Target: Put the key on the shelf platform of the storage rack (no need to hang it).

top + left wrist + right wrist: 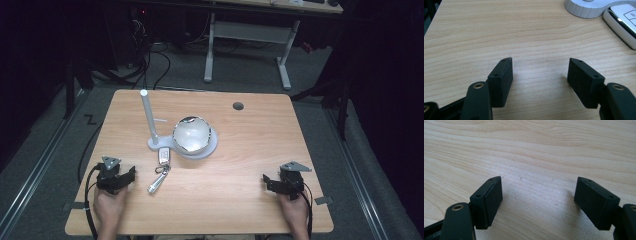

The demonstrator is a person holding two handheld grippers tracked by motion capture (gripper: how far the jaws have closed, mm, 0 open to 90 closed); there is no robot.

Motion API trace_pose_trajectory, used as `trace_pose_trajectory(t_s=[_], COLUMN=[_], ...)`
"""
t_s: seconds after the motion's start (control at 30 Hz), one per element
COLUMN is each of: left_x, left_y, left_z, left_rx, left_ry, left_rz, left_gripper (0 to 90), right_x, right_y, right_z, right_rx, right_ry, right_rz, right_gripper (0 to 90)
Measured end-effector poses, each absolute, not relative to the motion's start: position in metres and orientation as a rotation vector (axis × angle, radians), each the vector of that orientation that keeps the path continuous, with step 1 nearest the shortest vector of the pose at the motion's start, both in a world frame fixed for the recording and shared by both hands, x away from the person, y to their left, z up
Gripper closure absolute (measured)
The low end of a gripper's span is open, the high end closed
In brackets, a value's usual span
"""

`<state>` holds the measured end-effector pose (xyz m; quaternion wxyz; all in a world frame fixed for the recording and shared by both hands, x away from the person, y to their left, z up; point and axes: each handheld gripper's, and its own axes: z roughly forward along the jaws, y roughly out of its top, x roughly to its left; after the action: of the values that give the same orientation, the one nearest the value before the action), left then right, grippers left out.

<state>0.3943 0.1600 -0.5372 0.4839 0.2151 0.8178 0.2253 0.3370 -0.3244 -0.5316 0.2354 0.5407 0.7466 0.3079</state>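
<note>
Between both pairs of wide-spread jaws lies bare counter (240, 165). Ahead-right of the left gripper (540, 72) sits a key fob (624, 22) (light, rigid, glossy, likely slippery); grip its flat sides. Right gripper (537, 195) holds nothing.

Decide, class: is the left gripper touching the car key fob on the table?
Apart. In the left gripper view, bare wood separates the open left gripper from the key fob.

Key fob (163, 156) beside magnifier stand (192, 140)
</note>
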Motion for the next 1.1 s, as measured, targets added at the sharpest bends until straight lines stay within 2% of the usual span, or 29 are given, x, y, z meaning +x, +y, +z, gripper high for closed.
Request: trace_pose_trajectory(t_s=[0.27,0.57,1.1], left_x=[0.3944,0.3940,0.3929], left_y=[0.1593,0.1565,0.1590], left_z=[-0.5369,-0.5364,-0.5332], left_rx=[0.516,0.520,0.540], left_ry=[1.997,2.008,2.021], left_rz=[0.538,0.508,0.476], left_gripper=[36.3,28.5,24.9], right_x=[0.3370,0.3371,0.3369], right_y=[-0.3244,-0.3245,-0.3246], right_z=[-0.5316,-0.5316,-0.5315], right_rx=[1.483,1.482,1.480], right_ry=[2.048,2.049,2.053], right_rz=[0.844,0.845,0.845], right_gripper=[23.0,23.0,22.8])
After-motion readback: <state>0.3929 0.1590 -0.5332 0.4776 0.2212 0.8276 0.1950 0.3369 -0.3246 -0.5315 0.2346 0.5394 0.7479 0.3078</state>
